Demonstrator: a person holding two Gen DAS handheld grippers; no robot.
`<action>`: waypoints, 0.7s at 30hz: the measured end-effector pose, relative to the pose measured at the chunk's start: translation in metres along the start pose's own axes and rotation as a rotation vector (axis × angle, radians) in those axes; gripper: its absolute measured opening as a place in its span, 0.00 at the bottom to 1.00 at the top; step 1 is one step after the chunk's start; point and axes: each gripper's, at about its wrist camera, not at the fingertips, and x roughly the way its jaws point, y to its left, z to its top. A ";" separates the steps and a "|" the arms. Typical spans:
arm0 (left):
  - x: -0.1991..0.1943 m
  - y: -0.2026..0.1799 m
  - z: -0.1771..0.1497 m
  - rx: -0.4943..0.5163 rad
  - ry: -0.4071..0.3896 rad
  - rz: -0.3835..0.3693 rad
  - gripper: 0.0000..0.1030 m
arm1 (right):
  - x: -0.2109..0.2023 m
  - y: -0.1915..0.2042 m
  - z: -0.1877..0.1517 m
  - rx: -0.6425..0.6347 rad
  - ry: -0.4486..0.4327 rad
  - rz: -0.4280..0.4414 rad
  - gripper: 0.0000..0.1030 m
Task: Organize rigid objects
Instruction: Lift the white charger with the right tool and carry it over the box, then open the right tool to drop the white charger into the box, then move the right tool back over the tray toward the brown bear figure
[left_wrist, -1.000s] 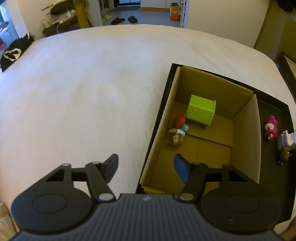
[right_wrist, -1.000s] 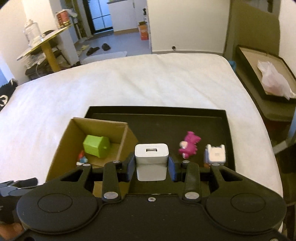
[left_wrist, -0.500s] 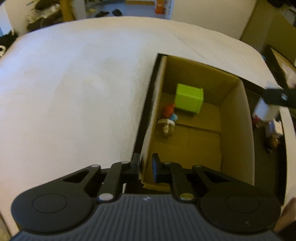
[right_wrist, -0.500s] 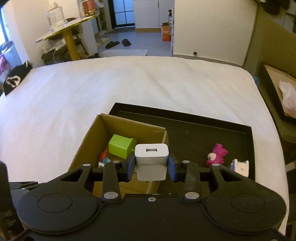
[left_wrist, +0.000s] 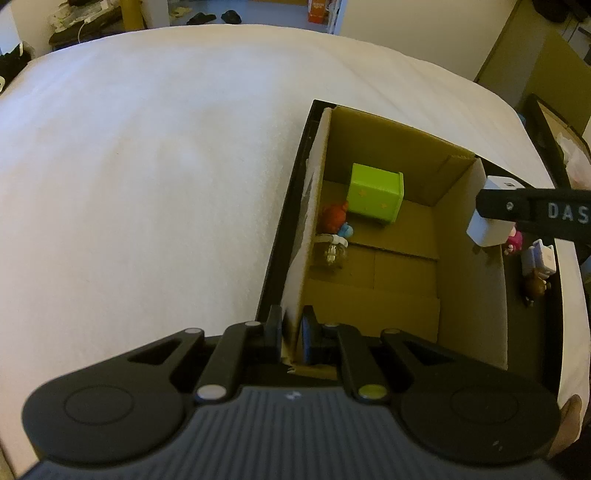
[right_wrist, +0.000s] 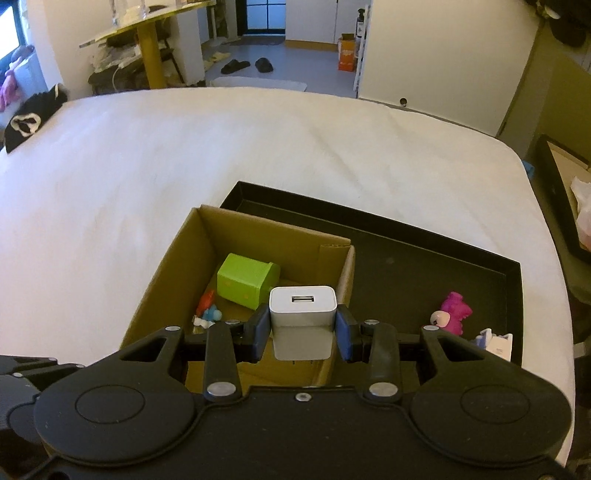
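Right gripper (right_wrist: 303, 334) is pinching a white charger (right_wrist: 303, 312), its blue pads pressed flat against the two opposite side faces, USB port facing forward and the plug prongs pointing down. The charger hangs above the right-hand wall of the cardboard box (right_wrist: 168, 273), not yet clearly inside it. It looks like a small, stiff plastic block, probably light, with smooth glossy sides that could slip if the squeeze eases; the flat parallel faces are the sensible place to hold it, and a short drop should not hurt it. Left gripper (left_wrist: 290, 332) is pressed together on the near left wall of the box, one finger outside and one inside, likely steadying thin, bendable cardboard. Inside the box lie a green cube (left_wrist: 375, 194) and a few small figures (left_wrist: 336, 229). A pink toy (right_wrist: 452, 314) and another white piece (right_wrist: 498, 343) sit on the black tray (right_wrist: 406, 258).
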 end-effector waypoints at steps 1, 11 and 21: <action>0.000 0.000 0.000 -0.001 0.000 0.002 0.09 | 0.001 0.000 0.000 -0.003 0.001 0.000 0.36; -0.004 -0.001 -0.001 -0.003 -0.012 0.030 0.11 | -0.027 -0.005 -0.001 -0.058 -0.148 -0.011 0.69; -0.007 0.001 -0.001 -0.002 -0.026 0.036 0.11 | -0.049 -0.037 -0.022 -0.033 -0.205 0.006 0.72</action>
